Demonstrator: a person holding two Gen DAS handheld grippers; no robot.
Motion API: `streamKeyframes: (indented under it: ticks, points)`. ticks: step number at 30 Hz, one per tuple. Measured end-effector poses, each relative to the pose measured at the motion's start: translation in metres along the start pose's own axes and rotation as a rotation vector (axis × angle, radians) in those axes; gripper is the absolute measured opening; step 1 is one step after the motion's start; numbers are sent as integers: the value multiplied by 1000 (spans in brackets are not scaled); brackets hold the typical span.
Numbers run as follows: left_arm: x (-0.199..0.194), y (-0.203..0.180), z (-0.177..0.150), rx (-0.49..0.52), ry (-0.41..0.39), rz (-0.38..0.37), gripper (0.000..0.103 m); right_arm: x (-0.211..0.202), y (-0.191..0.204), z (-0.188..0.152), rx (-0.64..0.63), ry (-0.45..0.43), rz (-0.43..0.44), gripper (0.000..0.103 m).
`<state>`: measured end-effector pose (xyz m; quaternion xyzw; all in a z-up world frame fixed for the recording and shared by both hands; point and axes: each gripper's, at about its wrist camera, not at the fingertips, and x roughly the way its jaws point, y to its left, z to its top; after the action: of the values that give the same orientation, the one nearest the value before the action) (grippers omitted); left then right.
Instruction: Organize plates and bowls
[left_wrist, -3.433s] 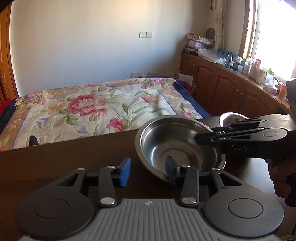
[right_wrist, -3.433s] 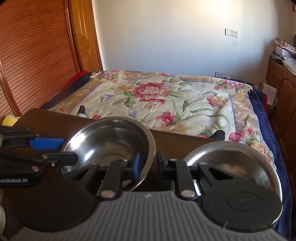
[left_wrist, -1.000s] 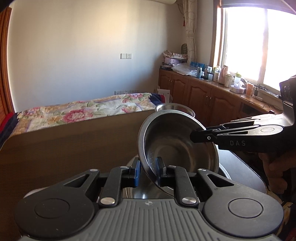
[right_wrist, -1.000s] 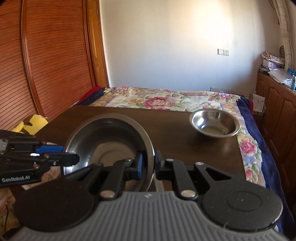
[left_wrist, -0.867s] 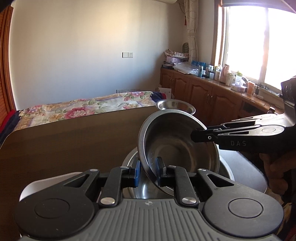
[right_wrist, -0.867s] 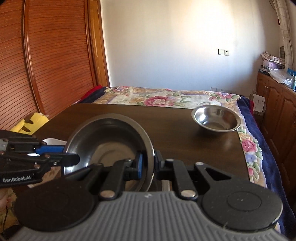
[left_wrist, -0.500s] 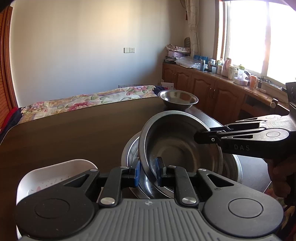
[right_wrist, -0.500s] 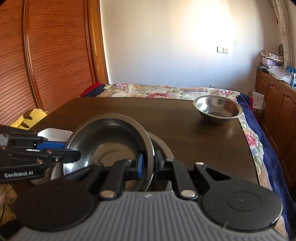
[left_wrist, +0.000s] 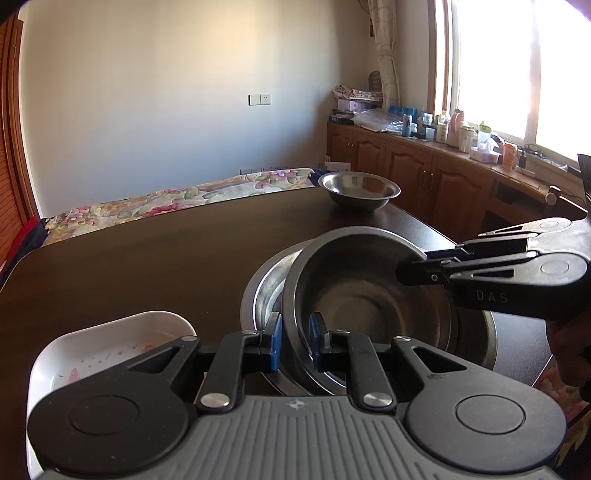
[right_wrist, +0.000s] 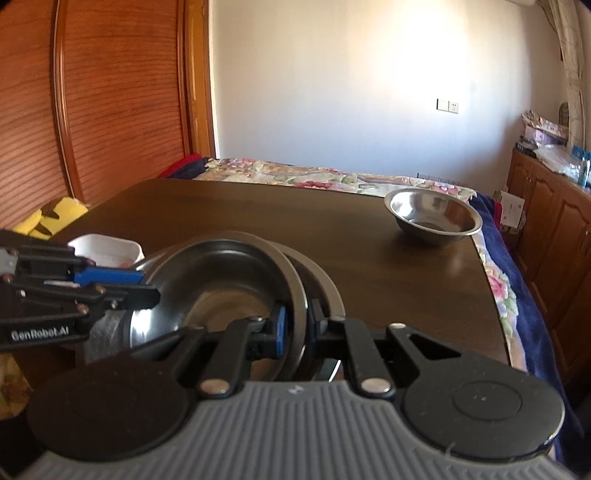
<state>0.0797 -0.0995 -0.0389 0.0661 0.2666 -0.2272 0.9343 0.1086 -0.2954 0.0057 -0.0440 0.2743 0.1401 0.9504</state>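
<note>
Dark wood surface (left_wrist: 147, 266) first: it sits in a bedroom, and my stainless steel bowl (left_wrist: 369, 295) hangs low over it, tilted, partly sunk into a wider steel basin (left_wrist: 264, 284) lying beneath. I hold the bowl from two sides. My left tongs (left_wrist: 295, 341) are clamped on its near rim at 6 o'clock in the left wrist view, blue pads pinching the thin wall. My right tongs (right_wrist: 295, 325) grip the opposite rim the same way. Two grips keep the slick, shallow bowl level enough, I judge, to nest it in the basin without clatter or slipping.

At 9 o'clock from the basin, just beside it, sits a white rectangular dish (left_wrist: 110, 343), some reddish specks inside. A second steel bowl (left_wrist: 360, 190) stands well apart, at 12 o'clock near the far corner, not yet gathered.

Beyond the far edge lies a bed with a floral bedspread (right_wrist: 314, 175). Wooden cabinets (left_wrist: 424, 177) under a bright window carry bottles, and a louvred wardrobe door (right_wrist: 110, 103) fills the other side.
</note>
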Motion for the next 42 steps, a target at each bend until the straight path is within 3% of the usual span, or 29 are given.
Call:
streamKeyframes:
  ticks: [6,19,32,42]
  points:
    - [-7,7,2,-28,-24,7,18,1,7,1,-68,7,-32,12]
    - [-35,36,16,-116,-95,46,18,5,10,3,-89,12,-37,13]
    - [-37,47,19,-123,-103,70,18,-2,3,10,-58,-32,-38,14]
    - [-13,40,40,-74,-84,62,18,-2,-30,33,0,-95,-58,14]
